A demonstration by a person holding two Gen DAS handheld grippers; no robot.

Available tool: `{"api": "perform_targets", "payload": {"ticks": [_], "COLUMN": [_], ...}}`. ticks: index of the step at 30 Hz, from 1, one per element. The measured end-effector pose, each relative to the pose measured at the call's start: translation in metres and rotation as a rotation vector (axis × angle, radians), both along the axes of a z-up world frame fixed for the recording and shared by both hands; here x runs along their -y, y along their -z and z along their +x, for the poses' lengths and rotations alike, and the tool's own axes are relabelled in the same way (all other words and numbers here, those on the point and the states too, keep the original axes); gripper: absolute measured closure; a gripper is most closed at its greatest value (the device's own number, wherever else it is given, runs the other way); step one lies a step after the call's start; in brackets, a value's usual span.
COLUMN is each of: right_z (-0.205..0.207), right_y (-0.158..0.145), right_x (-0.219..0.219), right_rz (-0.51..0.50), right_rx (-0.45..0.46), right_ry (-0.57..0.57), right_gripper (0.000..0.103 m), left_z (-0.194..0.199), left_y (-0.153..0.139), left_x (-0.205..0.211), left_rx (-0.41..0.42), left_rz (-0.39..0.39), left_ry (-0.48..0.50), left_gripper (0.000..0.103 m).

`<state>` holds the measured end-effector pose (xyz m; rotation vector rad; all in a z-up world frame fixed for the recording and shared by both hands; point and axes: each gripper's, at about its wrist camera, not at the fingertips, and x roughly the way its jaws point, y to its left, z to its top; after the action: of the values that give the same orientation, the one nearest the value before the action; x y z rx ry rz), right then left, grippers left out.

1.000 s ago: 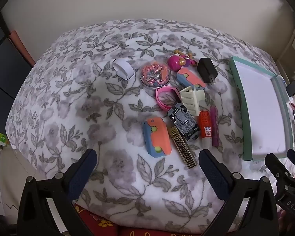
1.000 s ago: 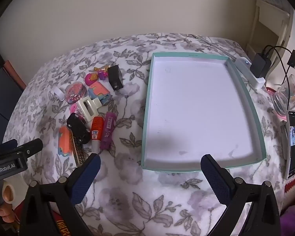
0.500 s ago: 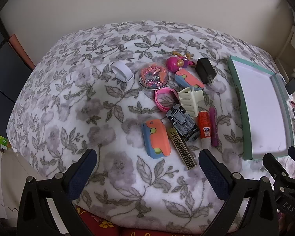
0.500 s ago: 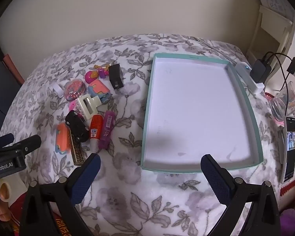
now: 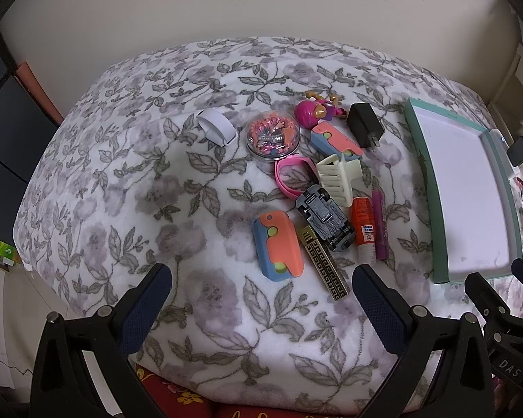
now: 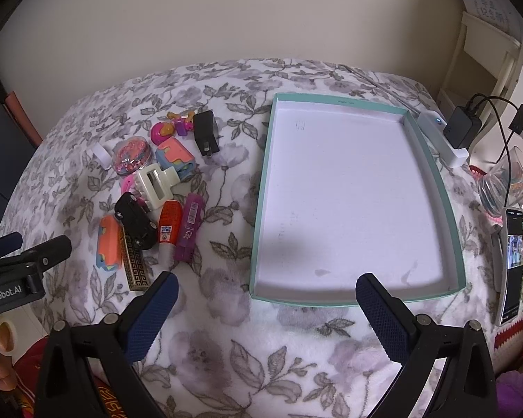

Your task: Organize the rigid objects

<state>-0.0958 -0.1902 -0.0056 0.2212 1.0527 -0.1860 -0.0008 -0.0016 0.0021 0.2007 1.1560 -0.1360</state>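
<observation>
A pile of small rigid items lies on a floral blanket [image 5: 157,191]: an orange-blue case [image 5: 277,245], a patterned gold bar [image 5: 326,268], a black toy car [image 5: 326,216], an orange glue stick [image 5: 364,228], a purple tube [image 5: 380,224], a cream hair claw [image 5: 336,177], a pink band [image 5: 289,174], a black charger [image 5: 364,123] and a white band [image 5: 216,127]. An empty teal-rimmed white tray [image 6: 432,170] lies to their right. My left gripper [image 5: 261,306] is open above the blanket's near edge, short of the case. My right gripper [image 6: 266,313] is open before the tray's near rim.
A round clear box of beads [image 5: 272,136], a second orange-blue case [image 5: 334,139] and a pink toy [image 5: 312,111] lie at the back of the pile. A phone [image 6: 510,264], a glass [image 6: 505,184] and a plugged charger [image 6: 462,127] sit right of the tray. A wall stands behind.
Both grippers have drawn back and up a little, so the pile and tray sit slightly lower and farther in view. Nothing was taken hold of.
</observation>
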Motion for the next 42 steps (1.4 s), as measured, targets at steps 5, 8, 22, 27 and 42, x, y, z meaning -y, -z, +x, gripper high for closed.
{"api": "perform_targets", "payload": {"ticks": [5, 8, 22, 27, 42], "right_z": [0.0, 0.0, 0.001, 0.002, 0.068], "right_y": [0.001, 0.001, 0.002, 0.002, -0.027], "right_x": [0.0, -0.001, -0.003, -0.003, -0.038], "right_rz": [-0.001, -0.002, -0.005, -0.005, 0.005], "right_rx": [-0.004, -0.007, -0.011, -0.017, -0.017], "right_ry": [-0.001, -0.002, -0.003, -0.005, -0.091], "right_gripper": [0.0, 0.0, 0.0, 0.0, 0.0], "left_z": [0.0, 0.001, 0.0, 0.001, 0.058], "left_y": [0.0, -0.001, 0.0, -0.001, 0.001], "left_x": [0.0, 0.0, 0.001, 0.0, -0.03], "left_rx": [0.0, 0.001, 0.001, -0.001, -0.09], "left_rz": [0.0, -0.001, 0.0, -0.009, -0.037], "left_ry": [-0.001, 0.0, 0.0, -0.003, -0.165], "left_gripper": [0.0, 0.0, 0.0, 0.0, 0.0]}}
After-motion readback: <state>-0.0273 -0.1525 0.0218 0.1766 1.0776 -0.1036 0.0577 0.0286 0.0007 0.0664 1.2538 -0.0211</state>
